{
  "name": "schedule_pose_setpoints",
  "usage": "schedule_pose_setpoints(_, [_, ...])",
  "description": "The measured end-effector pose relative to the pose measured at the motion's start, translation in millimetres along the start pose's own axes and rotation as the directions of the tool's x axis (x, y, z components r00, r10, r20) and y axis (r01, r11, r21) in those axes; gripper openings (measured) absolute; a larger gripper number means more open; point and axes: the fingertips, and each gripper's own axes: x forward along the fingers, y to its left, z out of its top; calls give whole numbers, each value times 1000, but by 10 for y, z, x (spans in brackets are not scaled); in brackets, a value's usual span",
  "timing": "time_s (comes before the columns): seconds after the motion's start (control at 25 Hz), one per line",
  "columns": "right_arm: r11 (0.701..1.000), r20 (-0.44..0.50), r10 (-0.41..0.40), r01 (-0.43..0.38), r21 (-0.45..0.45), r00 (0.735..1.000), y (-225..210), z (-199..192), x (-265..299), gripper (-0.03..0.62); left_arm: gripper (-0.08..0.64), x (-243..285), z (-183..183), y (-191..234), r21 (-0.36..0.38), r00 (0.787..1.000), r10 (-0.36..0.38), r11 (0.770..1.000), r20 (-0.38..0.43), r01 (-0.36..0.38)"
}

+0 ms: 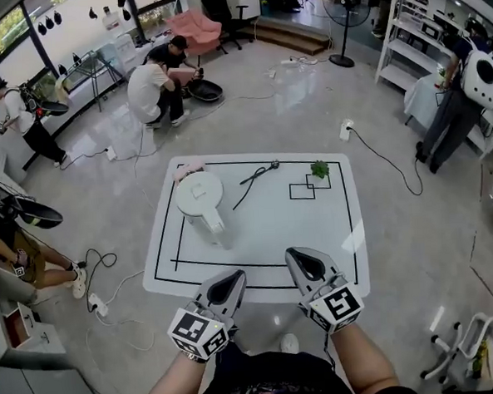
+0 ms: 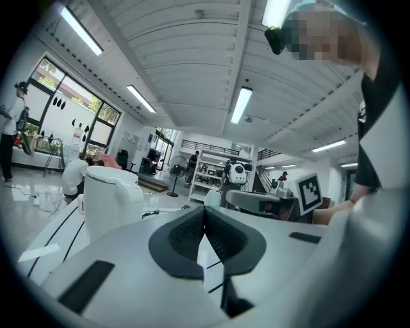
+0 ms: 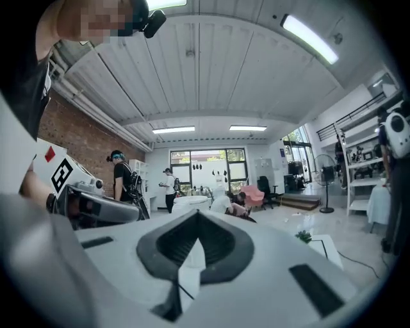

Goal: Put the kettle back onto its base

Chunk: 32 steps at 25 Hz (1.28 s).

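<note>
— White plastic, both of them. My left gripper (image 1: 225,286) has its jaws pressed together on nothing, and my right gripper (image 1: 306,265) is the same: closed, empty, at the near edge of the table (image 1: 298,230).

— Where's the kettle?

— The kettle (image 1: 201,199) stands upright on the table's left half, well ahead of both grippers.

— And its base?

— I can't make 1 out; it may sit under the kettle. A black cord (image 1: 256,177) lies just right of it, then 2 taped squares (image 1: 304,188) and a small green plant (image 1: 320,169).
</note>
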Motion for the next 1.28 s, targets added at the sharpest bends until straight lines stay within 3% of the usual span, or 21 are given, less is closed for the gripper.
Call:
schedule_pose_setpoints(0.36, [986, -66, 157, -153, 63, 985, 30, -216, -417, 2, 5, -122, -259, -534, -28, 985, 172, 985, 6, -172])
schedule_pose_setpoints(0.6, [977, -79, 209, -204, 67, 975, 150, -251, -442, 2, 5, -200, -247, -499, -39, 972, 234, 972, 29, -233])
schedule_pose_setpoints(1.28, [971, -69, 235, -231, 62, 970, 488, -161, -292, 2, 5, -481, -89, -333, -30, 960, 270, 963, 70, -269])
